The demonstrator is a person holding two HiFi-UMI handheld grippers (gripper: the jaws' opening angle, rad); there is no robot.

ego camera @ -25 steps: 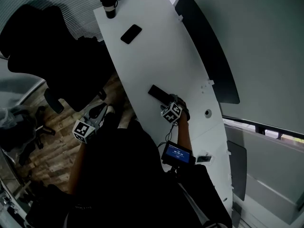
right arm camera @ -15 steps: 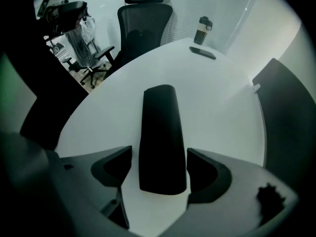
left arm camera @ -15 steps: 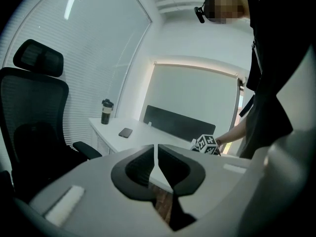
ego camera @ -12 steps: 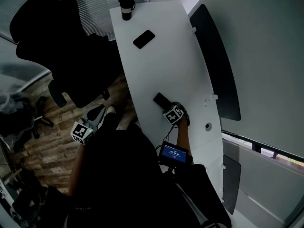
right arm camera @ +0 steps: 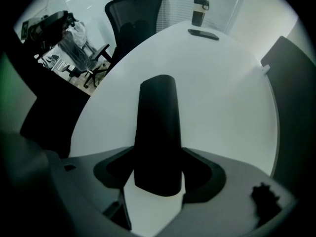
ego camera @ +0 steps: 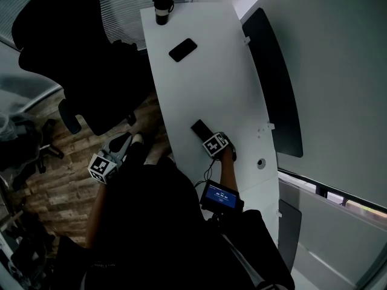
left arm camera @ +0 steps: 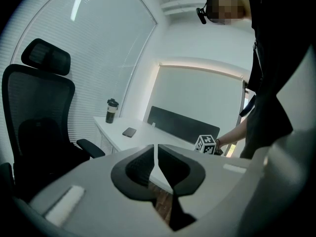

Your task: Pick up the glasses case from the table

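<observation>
The glasses case (ego camera: 199,128) is a long black case lying flat on the white table (ego camera: 211,77), near its left edge. My right gripper (ego camera: 208,137) points straight down over the case's near end. In the right gripper view the case (right arm camera: 158,127) lies between the two fingers, and its near end fills most of the gap. The jaws are closing, and the case still rests on the table. My left gripper (ego camera: 121,144) hangs off the table to the left, above the wooden floor. It (left arm camera: 157,151) is shut with nothing in it.
A black phone (ego camera: 182,49) and a dark travel mug (ego camera: 162,8) are at the table's far end. A black office chair (ego camera: 78,59) stands to the left of the table. A dark divider panel (ego camera: 272,83) runs along its right side. A small lit screen (ego camera: 221,196) sits near my right forearm.
My right gripper has sunk lower over the near end of the glasses case. The left gripper has shifted slightly and stays shut.
</observation>
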